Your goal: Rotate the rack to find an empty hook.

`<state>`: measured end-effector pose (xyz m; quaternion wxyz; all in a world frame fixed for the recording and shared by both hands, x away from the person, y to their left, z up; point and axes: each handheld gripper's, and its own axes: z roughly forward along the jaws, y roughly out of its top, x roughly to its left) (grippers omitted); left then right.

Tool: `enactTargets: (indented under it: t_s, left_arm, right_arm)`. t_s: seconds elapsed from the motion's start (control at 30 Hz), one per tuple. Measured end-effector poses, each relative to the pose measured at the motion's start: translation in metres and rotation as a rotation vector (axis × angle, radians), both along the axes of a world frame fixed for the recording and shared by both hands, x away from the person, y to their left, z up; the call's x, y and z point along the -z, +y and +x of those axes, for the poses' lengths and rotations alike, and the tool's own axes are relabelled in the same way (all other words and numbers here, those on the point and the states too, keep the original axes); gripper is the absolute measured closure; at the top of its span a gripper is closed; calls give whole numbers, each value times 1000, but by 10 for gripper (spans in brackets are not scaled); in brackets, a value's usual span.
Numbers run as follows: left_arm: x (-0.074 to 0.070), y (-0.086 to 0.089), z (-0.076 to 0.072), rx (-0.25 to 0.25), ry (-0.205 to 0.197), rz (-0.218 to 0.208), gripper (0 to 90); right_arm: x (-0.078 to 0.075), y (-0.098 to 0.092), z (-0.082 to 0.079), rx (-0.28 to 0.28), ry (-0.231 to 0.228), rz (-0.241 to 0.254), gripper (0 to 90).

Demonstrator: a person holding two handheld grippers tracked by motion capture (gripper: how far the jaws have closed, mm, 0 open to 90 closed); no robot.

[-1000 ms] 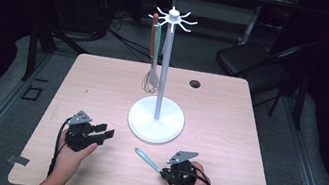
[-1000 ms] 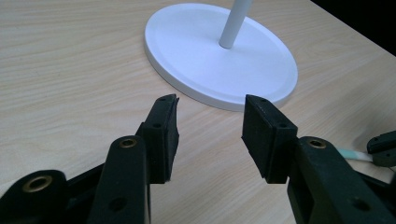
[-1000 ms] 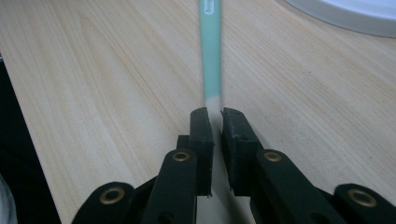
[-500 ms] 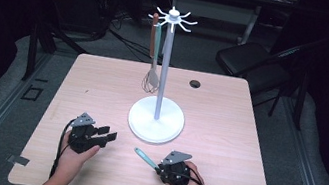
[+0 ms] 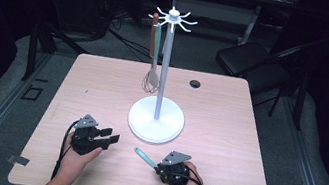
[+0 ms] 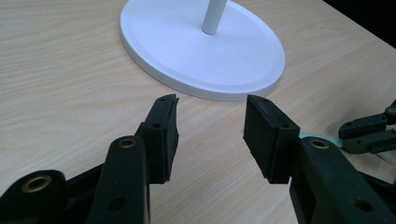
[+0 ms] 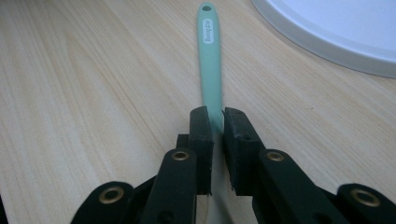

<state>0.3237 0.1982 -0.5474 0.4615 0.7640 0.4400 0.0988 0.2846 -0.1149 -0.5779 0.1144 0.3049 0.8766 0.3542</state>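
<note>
A teal utensil (image 5: pixel 144 156) lies flat on the wooden table (image 5: pixel 102 87), its handle (image 7: pixel 208 56) pointing toward the white stand's base (image 5: pixel 156 119). My right gripper (image 5: pixel 158 167) is near the front edge. Its jaws have just been closing and pinch the teal handle between the pads, as the right gripper view (image 7: pixel 215 119) shows. My left gripper (image 5: pixel 111 139) rests at the front left, open, with only bare wood between its jaws (image 6: pixel 210 116). It points at the stand base (image 6: pixel 201 46).
The white stand's pole carries a ring of hooks (image 5: pixel 172 19) at the top. A wire whisk (image 5: pixel 151 77) with a brown handle hangs from one hook. A small black round fitting (image 5: pixel 195 83) sits at the table's back. A dark chair (image 5: pixel 253 62) stands behind the table's right corner.
</note>
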Motion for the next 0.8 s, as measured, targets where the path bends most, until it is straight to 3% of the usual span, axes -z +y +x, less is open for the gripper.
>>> enactTargets:
  t_s: [0.3, 0.4, 0.8]
  left_arm:
    - [1, -5, -1, 18, 1, -1, 540]
    - [2, -7, -2, 24, 0, -10, 521]
    - [10, -24, -3, 96, 27, -21, 457]
  right_arm:
    - [0, 0, -1, 4, -7, -3, 825]
    - [1, -1, 0, 8, 2, 24, 827]
    - [1, -1, -2, 4, -24, 37, 828]
